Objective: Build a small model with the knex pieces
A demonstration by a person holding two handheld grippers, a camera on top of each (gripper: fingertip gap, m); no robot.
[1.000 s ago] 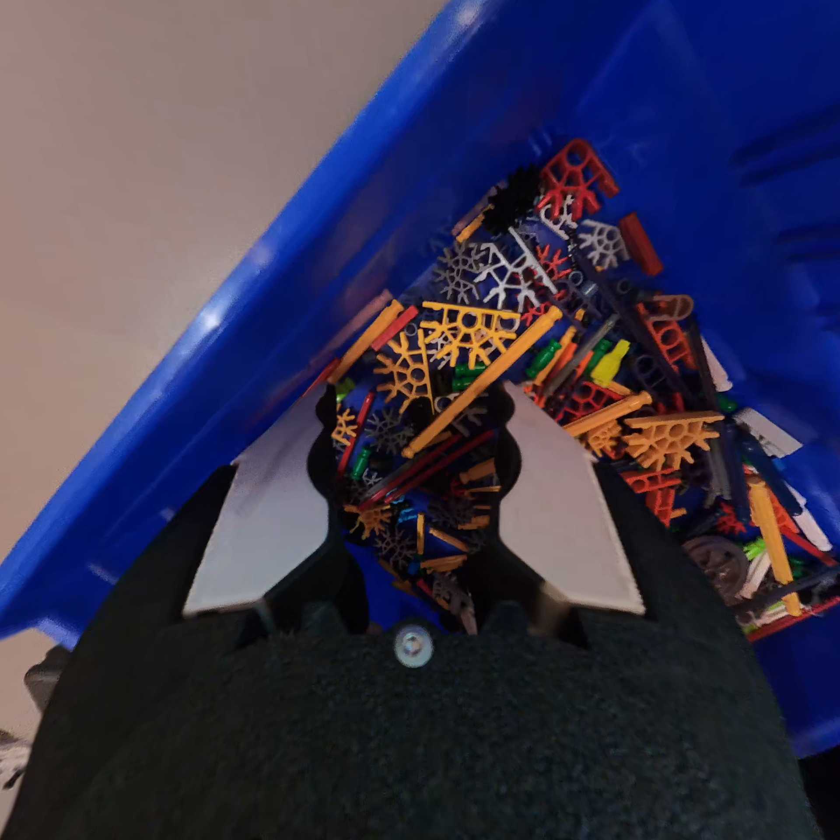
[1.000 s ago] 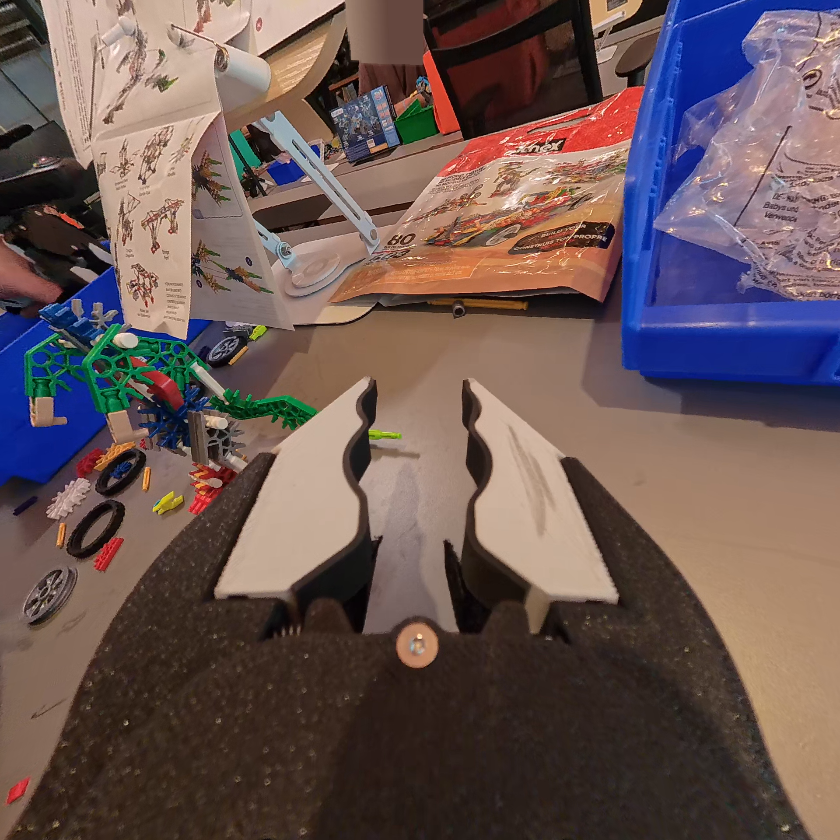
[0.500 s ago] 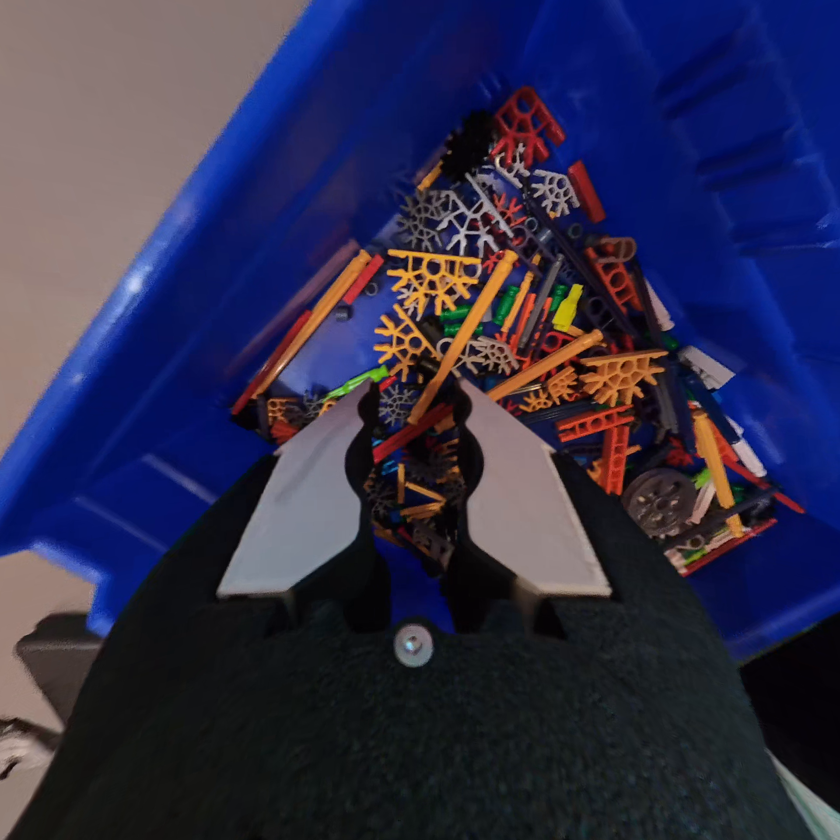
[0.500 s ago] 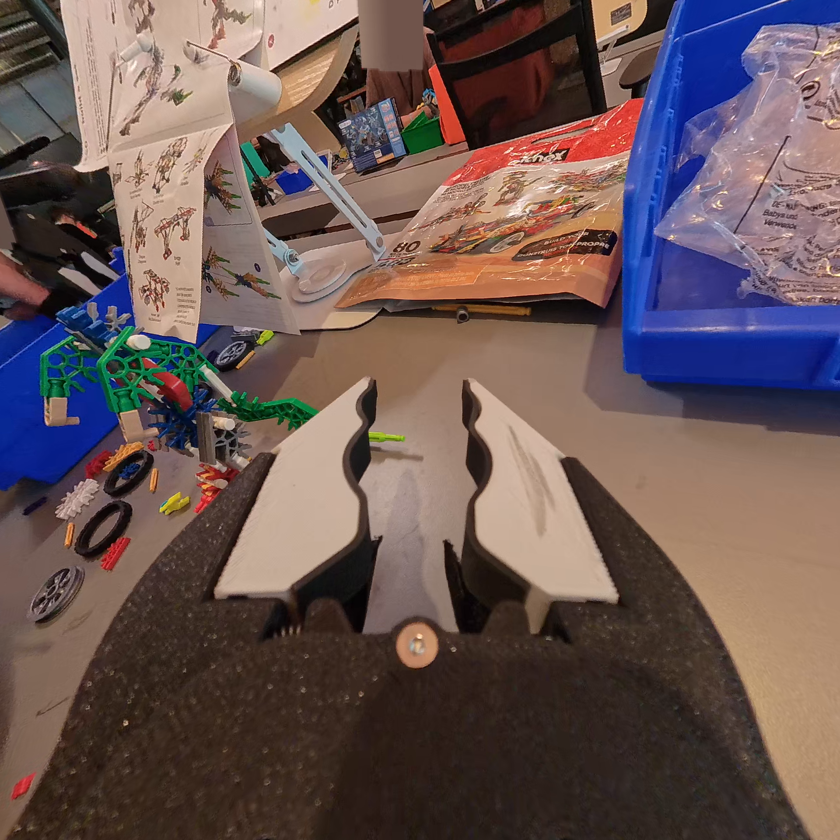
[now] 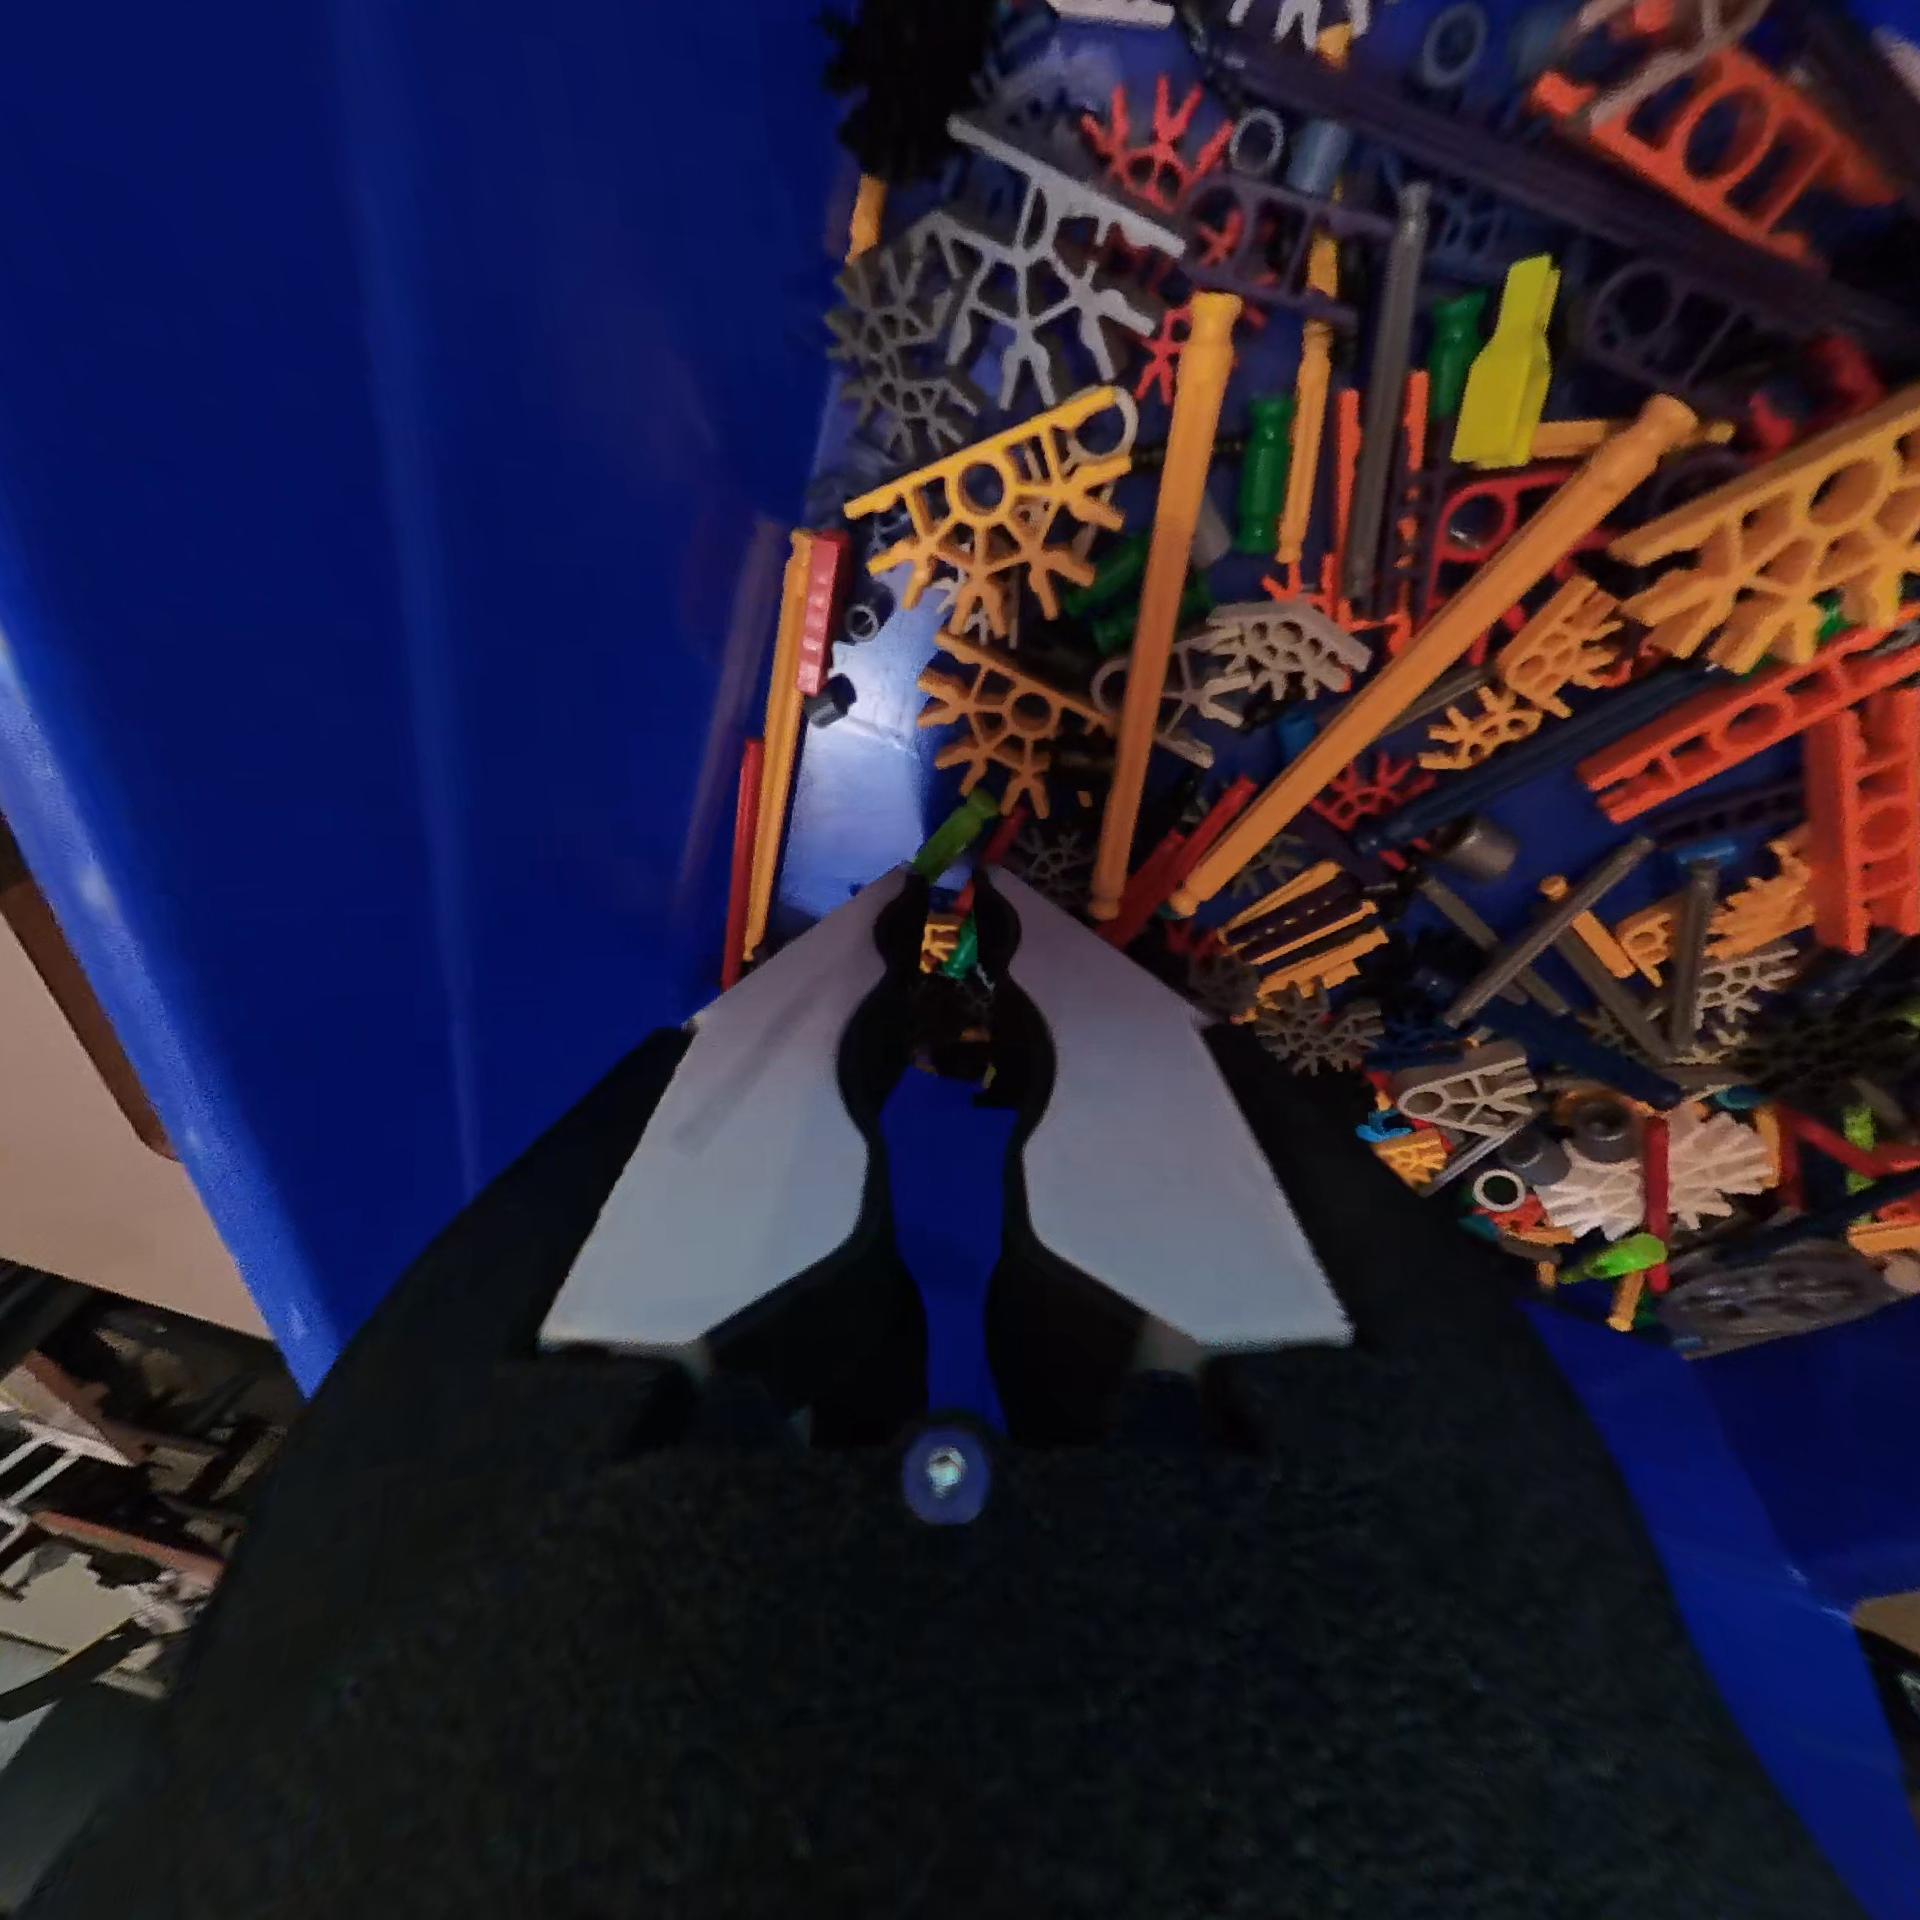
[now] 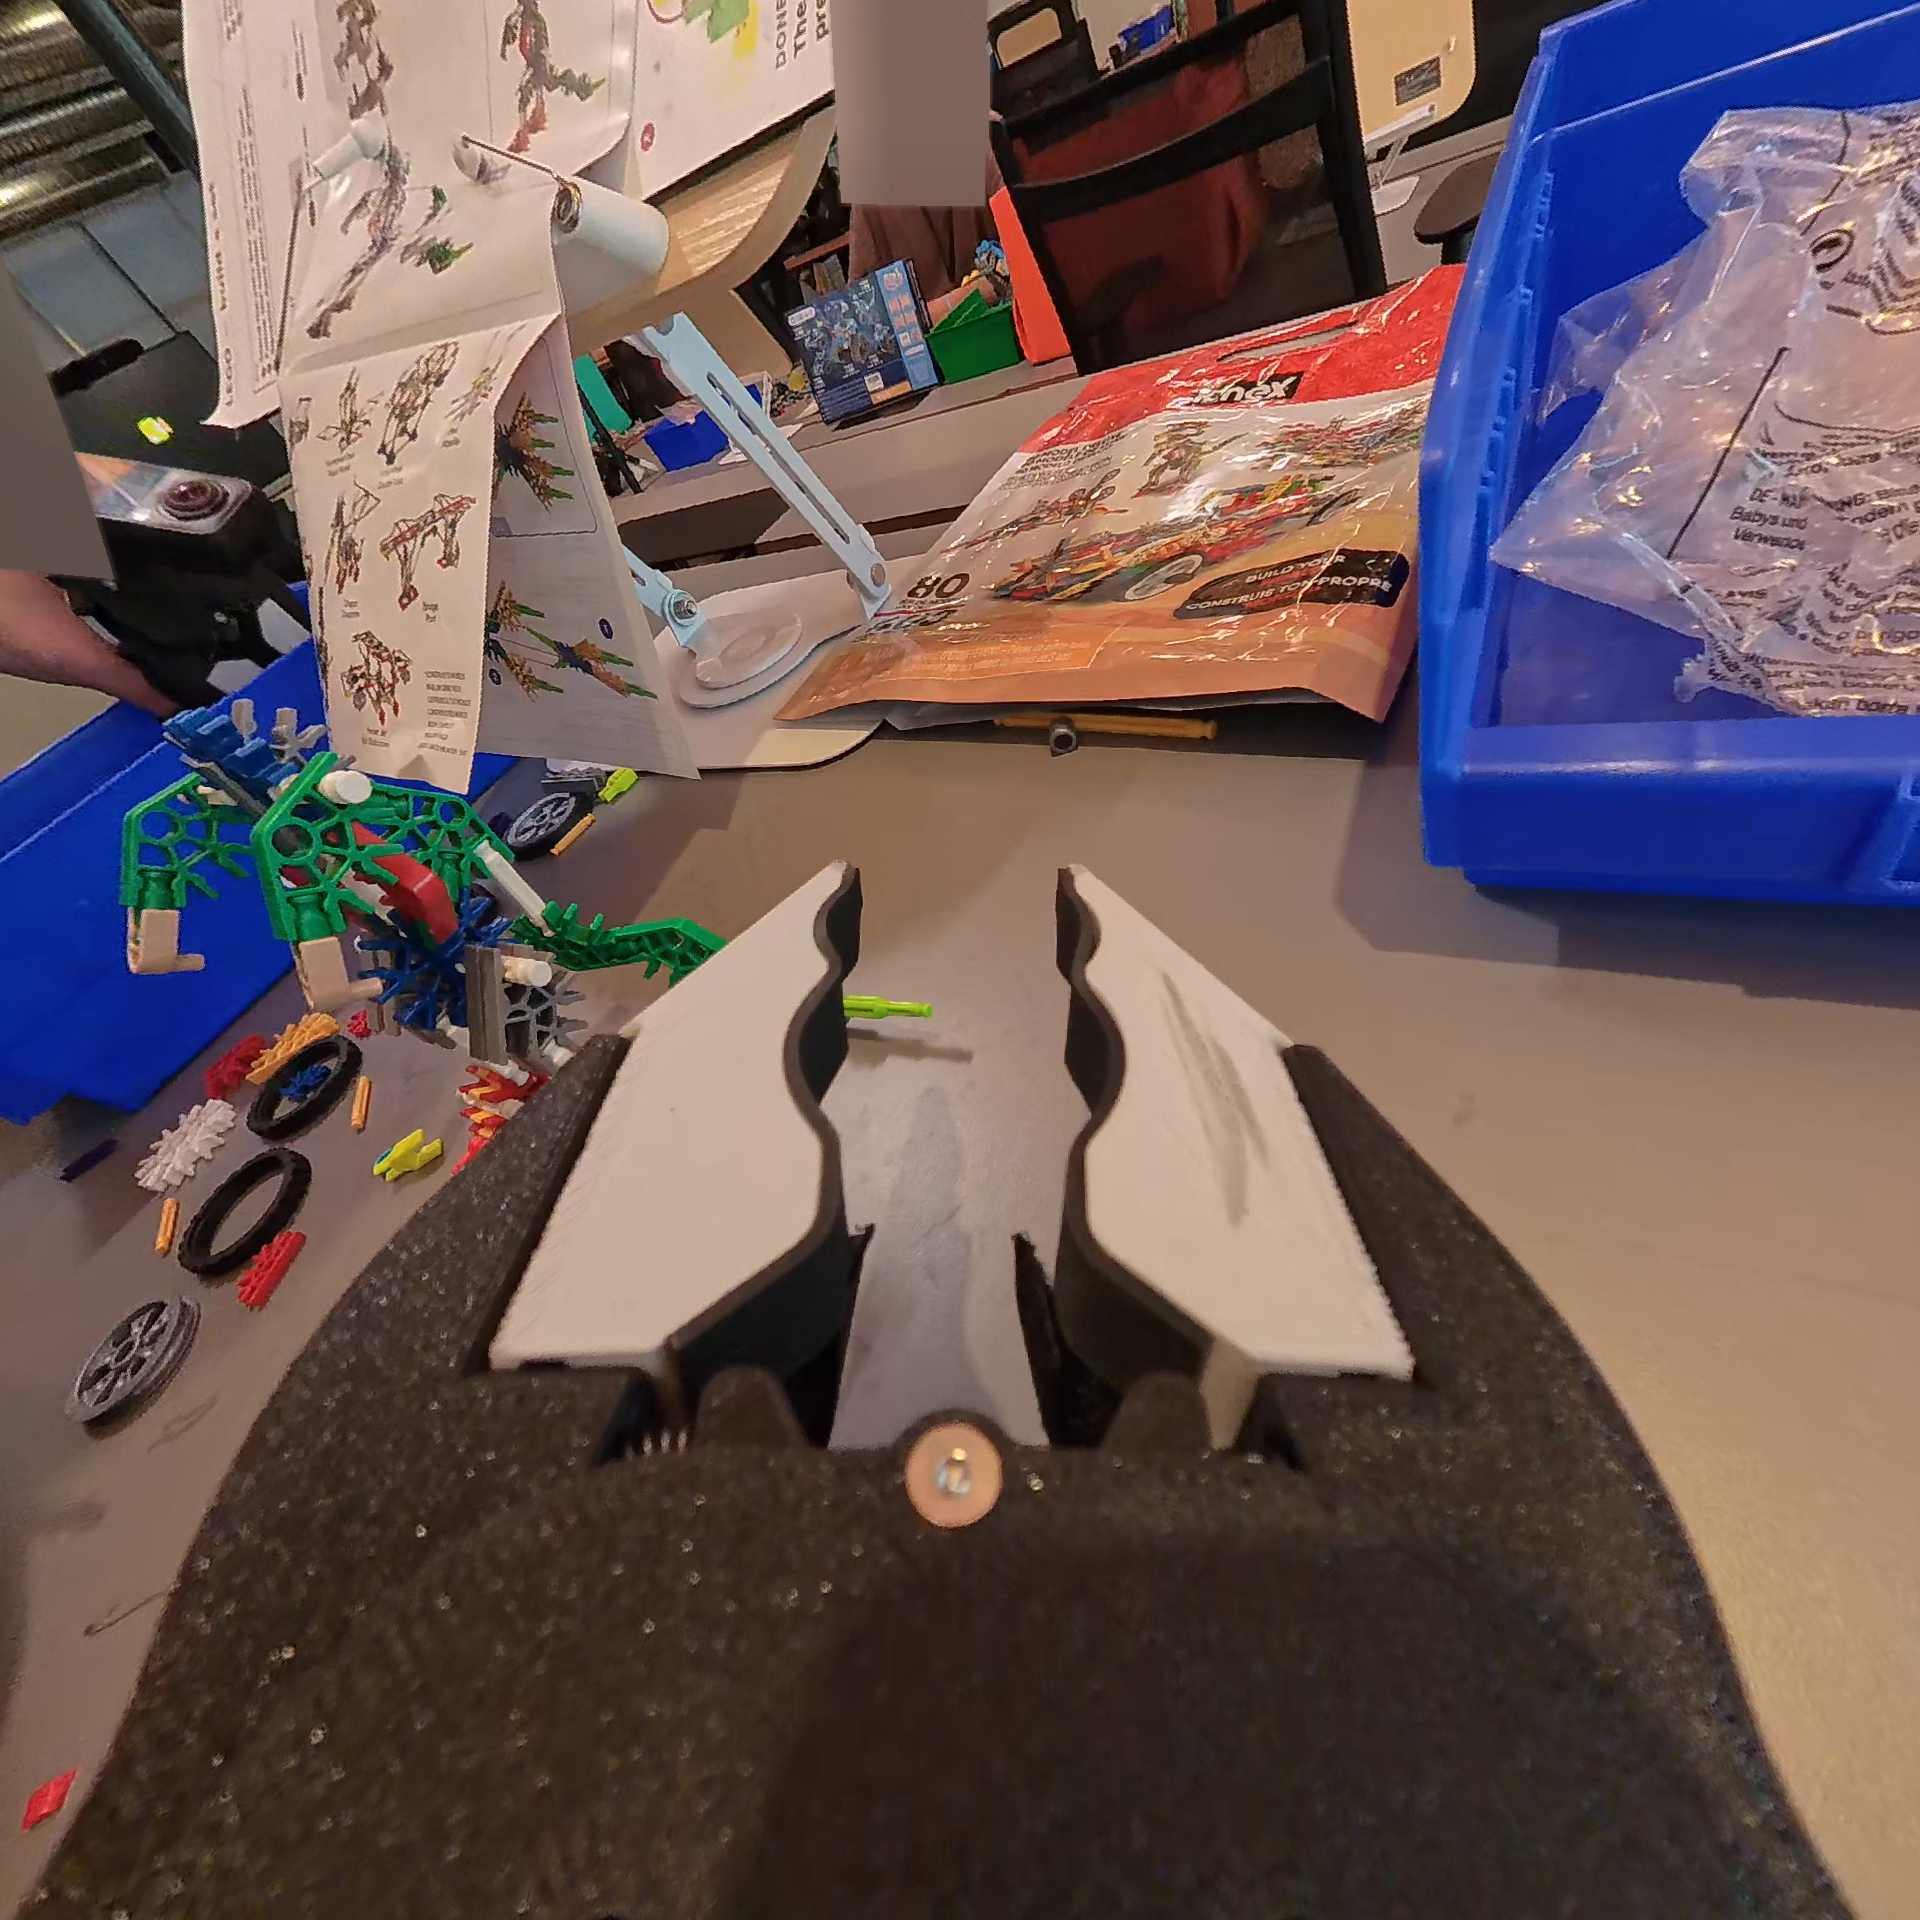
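While the left tool (image 5: 948, 883) sits deep in the blue bin (image 5: 416, 520) of construction-toy pieces, its tips are nearly closed on a light-green rod (image 5: 951, 840) at the edge of the pile, close to the bin wall; whether the rod is firmly clamped or merely between the tips cannot be told. Long orange rods (image 5: 1158, 613), orange connectors (image 5: 997, 520) and grey snowflake connectors (image 5: 899, 343) lie tangled just beside it.

The right tool (image 6: 956, 894) rests over bare desk (image 6: 1558, 1143), jaws partly apart, holding nothing. A small green rod (image 6: 883, 1006) lies just ahead of its left finger. A part-built green and blue model (image 6: 343, 904) stands to its left, with loose tyres (image 6: 244, 1210) near it. A second blue bin (image 6: 1662, 810) with a clear plastic bag (image 6: 1766, 416) sits to the right.

Risk: the grip on the light-green rod looks shallow, at the tips only, so it may slip; neighbouring pieces interlock and could snag or be dragged along.
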